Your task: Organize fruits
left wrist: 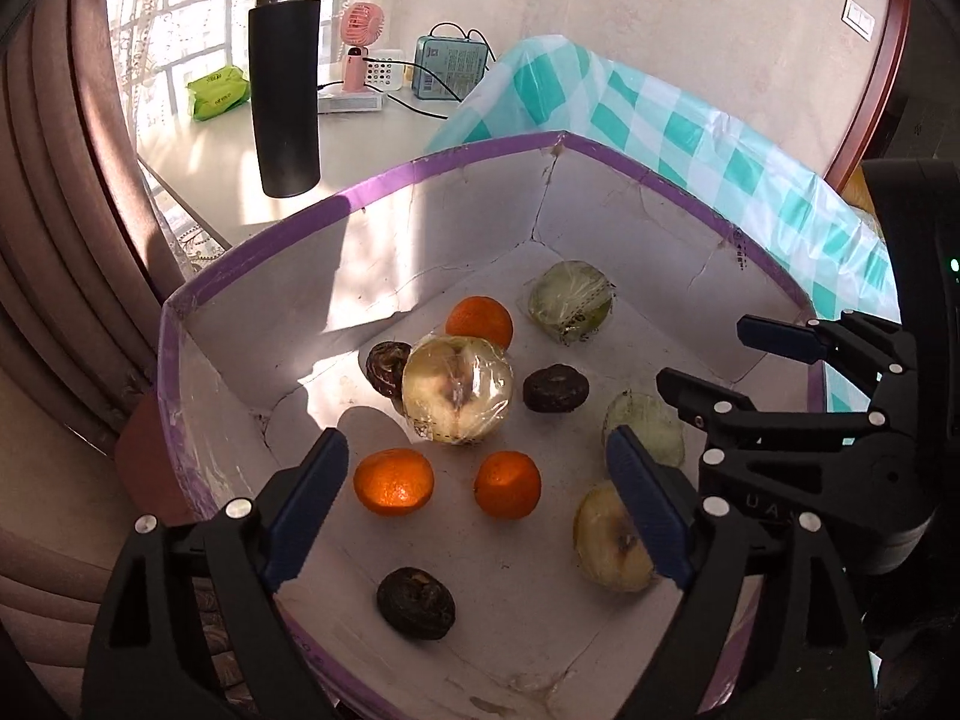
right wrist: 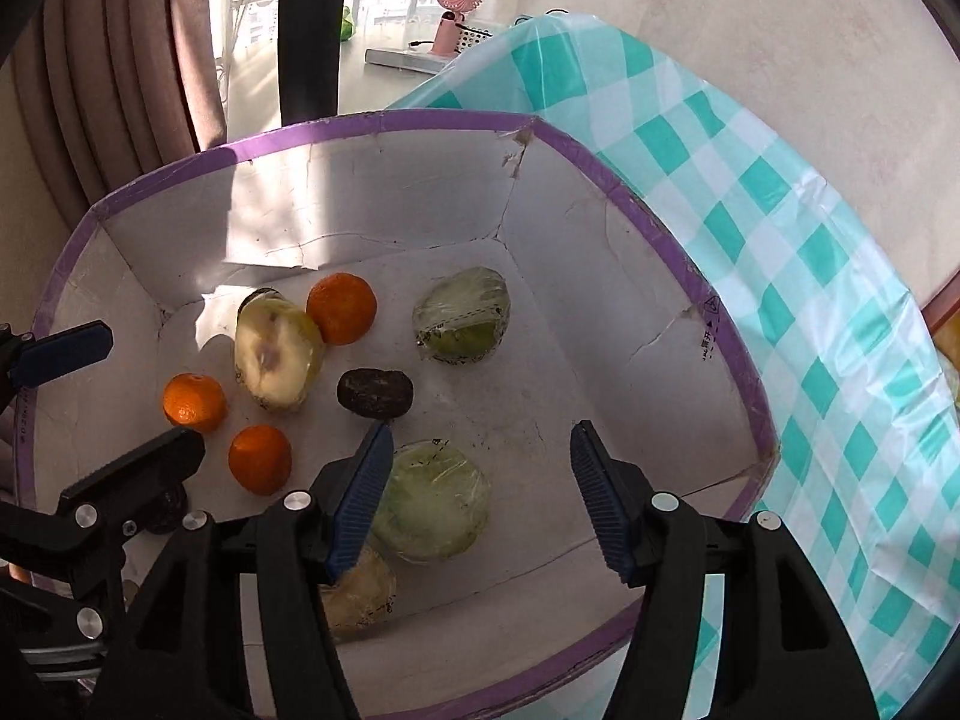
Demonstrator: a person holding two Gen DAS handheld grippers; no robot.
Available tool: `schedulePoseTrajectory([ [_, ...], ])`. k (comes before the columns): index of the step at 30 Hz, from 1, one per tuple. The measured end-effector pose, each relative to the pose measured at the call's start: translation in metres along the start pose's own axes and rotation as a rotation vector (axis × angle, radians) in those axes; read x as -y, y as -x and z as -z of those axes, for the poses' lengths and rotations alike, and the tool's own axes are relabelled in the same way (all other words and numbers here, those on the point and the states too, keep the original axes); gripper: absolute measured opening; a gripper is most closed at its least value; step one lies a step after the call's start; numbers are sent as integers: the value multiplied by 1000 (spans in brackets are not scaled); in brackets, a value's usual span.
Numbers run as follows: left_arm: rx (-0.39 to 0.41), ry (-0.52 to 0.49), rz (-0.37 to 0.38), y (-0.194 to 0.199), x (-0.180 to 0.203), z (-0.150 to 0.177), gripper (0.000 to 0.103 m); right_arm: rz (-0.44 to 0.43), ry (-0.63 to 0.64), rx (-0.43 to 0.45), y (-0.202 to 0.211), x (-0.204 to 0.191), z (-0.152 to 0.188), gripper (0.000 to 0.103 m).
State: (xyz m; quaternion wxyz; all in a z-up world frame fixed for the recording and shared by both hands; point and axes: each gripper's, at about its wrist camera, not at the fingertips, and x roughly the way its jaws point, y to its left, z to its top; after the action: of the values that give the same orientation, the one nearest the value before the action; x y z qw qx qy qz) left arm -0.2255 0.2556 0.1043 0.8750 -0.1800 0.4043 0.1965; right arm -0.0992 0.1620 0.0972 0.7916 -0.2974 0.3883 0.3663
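Note:
A white cardboard box with a purple rim (left wrist: 456, 157) (right wrist: 384, 120) holds loose fruit. Three oranges (left wrist: 393, 482) (left wrist: 507, 484) (left wrist: 479, 321), dark brown fruits (left wrist: 415, 603) (left wrist: 555, 388) and plastic-wrapped halved fruits (left wrist: 458, 388) (left wrist: 571, 300) lie on its floor. My left gripper (left wrist: 477, 507) is open and empty above the near oranges. My right gripper (right wrist: 480, 498) is open and empty above a wrapped green fruit (right wrist: 432, 501); it also shows in the left wrist view (left wrist: 720, 360). In the right wrist view I see oranges (right wrist: 342, 307) (right wrist: 260, 459) and a dark fruit (right wrist: 375, 393).
A teal checkered cloth (left wrist: 690, 138) (right wrist: 810, 276) lies to the right of the box. Behind the box a white table holds a black thermos (left wrist: 284, 90) (right wrist: 310, 30), a pink fan (left wrist: 360, 42), a green packet (left wrist: 217, 93) and a teal tin (left wrist: 450, 69). Curtains hang at left.

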Motion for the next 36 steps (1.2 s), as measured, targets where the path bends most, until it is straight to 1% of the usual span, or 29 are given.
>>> schedulePoseTrajectory([
  [2,-16,-15,1,0,1,-2,92,2,10,-7,1,-1,1,72],
  [5,-5,-20,3,5,1,-5,95,5,19,-30,-1,-3,2,85],
  [6,5,-26,-10,7,2,-7,99,4,21,-42,-2,-3,2,86],
  [7,12,-29,-24,8,2,-8,101,1,21,-52,-3,-4,3,86],
  [9,5,-16,-35,5,0,-14,101,-5,17,-77,-7,-3,4,86],
  [12,-49,-14,-86,-9,-2,-23,101,-6,21,-100,-11,-3,6,86],
  [13,-81,-15,-99,-15,-2,-24,101,-5,26,-101,-11,-3,7,86],
  [14,-108,-17,-102,-19,-3,-25,101,-5,27,-103,-12,-3,7,86],
  [15,-118,-19,-102,-21,-3,-26,101,-9,26,-104,-12,-3,8,86],
  [19,-121,-38,-124,-25,-5,-21,101,-27,20,-109,-12,-1,8,86],
  [25,-112,-76,-171,-28,0,-17,101,-23,29,-112,-15,-1,10,86],
  [28,-113,-70,-158,-28,-1,-17,101,-35,30,-111,-14,0,10,86],
  [36,-125,-80,-145,-30,0,-16,101,-31,32,-111,-16,-1,10,86],
])
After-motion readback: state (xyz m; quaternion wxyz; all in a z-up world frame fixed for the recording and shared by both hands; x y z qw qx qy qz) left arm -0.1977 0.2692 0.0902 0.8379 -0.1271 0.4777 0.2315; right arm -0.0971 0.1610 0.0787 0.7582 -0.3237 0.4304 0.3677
